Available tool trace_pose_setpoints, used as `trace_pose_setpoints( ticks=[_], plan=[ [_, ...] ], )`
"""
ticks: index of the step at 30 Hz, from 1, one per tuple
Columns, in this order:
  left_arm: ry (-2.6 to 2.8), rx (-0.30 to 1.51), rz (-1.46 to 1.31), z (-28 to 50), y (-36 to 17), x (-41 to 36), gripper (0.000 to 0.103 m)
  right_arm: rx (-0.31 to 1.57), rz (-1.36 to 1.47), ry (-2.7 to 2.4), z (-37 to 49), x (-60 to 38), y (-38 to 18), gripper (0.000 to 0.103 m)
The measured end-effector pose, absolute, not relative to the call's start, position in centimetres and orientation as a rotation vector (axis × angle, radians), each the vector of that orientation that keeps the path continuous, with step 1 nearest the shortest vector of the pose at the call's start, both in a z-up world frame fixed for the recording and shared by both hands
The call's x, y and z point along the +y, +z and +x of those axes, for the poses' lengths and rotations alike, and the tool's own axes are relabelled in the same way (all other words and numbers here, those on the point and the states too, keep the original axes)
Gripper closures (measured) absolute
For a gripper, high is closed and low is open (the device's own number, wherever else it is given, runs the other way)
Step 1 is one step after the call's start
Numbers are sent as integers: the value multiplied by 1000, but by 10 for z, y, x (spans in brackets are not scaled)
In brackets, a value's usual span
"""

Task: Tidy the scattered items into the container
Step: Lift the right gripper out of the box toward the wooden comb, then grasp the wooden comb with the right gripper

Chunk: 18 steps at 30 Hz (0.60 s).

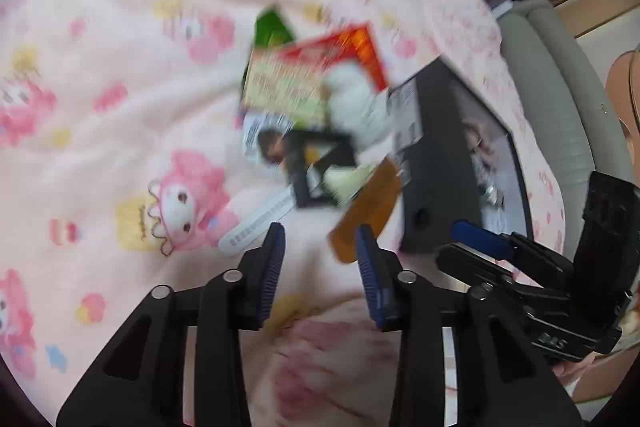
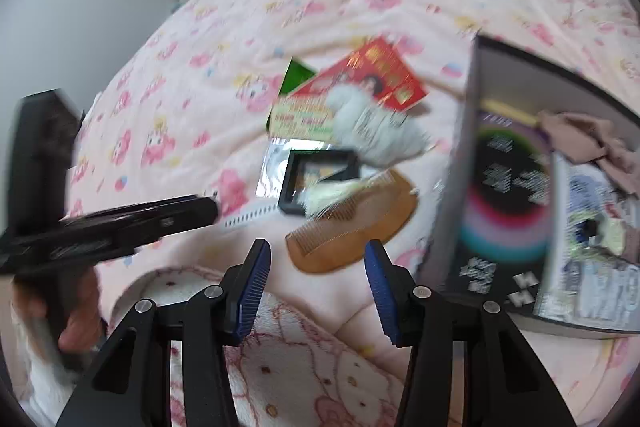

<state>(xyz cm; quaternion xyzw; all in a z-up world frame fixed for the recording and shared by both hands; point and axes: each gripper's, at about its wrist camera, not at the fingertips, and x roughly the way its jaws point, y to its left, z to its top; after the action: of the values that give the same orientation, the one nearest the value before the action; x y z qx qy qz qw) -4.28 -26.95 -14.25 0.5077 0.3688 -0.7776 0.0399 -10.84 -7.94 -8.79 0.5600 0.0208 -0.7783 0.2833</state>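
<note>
From the left wrist view we see our left gripper (image 1: 320, 247) over a bed (image 1: 120, 155) covered in pink cartoon print, its fingers (image 1: 274, 259) narrowly parted with nothing between them. Just ahead lies a brown comb (image 1: 366, 209), beside a black frame (image 1: 320, 167), a white strip (image 1: 256, 227) and a red-and-yellow packet (image 1: 316, 71). The black box (image 1: 436, 155) stands near the bed's right edge. The right gripper (image 1: 484, 239) shows at lower right. Blur leaves all print unreadable.

From the right wrist view our right gripper (image 2: 316, 267) hangs above the bed (image 2: 200, 67), fingers (image 2: 256, 267) moderately apart and empty. The comb (image 2: 352, 227) lies just beyond them. The box (image 2: 472, 187), at right, holds a beige cloth (image 2: 588, 139) and printed packs; its lettering is too smeared to read. The left gripper (image 2: 120, 223) crosses at left, held by a hand (image 2: 80, 315).
</note>
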Motion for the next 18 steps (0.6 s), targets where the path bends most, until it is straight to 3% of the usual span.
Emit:
trace_pose_setpoints(
  ticks=[9, 14, 15, 16, 18],
  plan=[
    [-2391, 1248, 1842, -85, -190, -266, 68, 139, 1576, -2068, -112, -99, -113, 60],
    [-2383, 1219, 2112, -113, -207, -249, 68, 38, 1592, -2081, -108, -82, -118, 60],
    [-2367, 1184, 2151, -118, -210, -244, 71, 23, 1604, -2077, -110, -81, -120, 60],
    [-2360, 1141, 2168, -120, -211, -241, 88, 8, 1615, -2074, -111, -79, -122, 60],
    [-2371, 1129, 2150, -120, -209, -239, 90, -12, 1617, -2079, -110, -79, -121, 60]
  ],
)
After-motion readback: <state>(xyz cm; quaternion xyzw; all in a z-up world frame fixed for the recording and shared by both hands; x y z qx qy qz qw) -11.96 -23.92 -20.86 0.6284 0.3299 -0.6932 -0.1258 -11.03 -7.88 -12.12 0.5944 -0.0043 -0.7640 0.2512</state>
